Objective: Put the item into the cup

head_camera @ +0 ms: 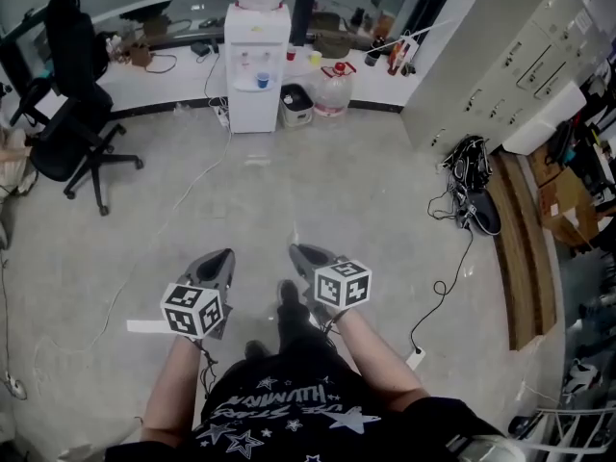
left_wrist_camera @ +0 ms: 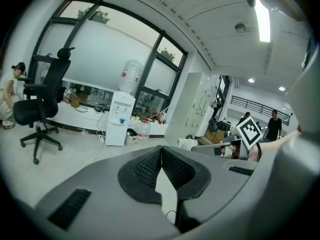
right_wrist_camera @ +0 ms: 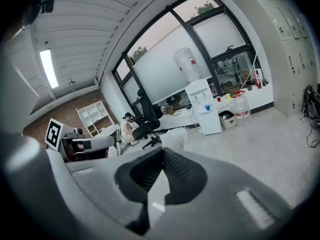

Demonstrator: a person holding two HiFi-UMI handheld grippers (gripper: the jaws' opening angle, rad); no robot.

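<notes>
No cup and no item to go into it shows in any view. In the head view both grippers are held out over the bare grey floor at waist height, side by side. My left gripper [head_camera: 227, 255] is shut, its jaws pressed tip to tip with nothing between them [left_wrist_camera: 161, 150]. My right gripper [head_camera: 295, 250] is also shut and empty [right_wrist_camera: 163, 150]. The right gripper's marker cube [left_wrist_camera: 248, 130] shows in the left gripper view. The left gripper's marker cube [right_wrist_camera: 53, 133] shows in the right gripper view.
A white water dispenser [head_camera: 257, 61] stands by the far counter, with a water bottle [head_camera: 333, 89] on the floor beside it. A black office chair [head_camera: 67, 123] is at the left. Grey lockers [head_camera: 500, 56], cables [head_camera: 462, 200] and wooden boards [head_camera: 525, 248] are at the right. A person [left_wrist_camera: 7, 96] crouches by the chair.
</notes>
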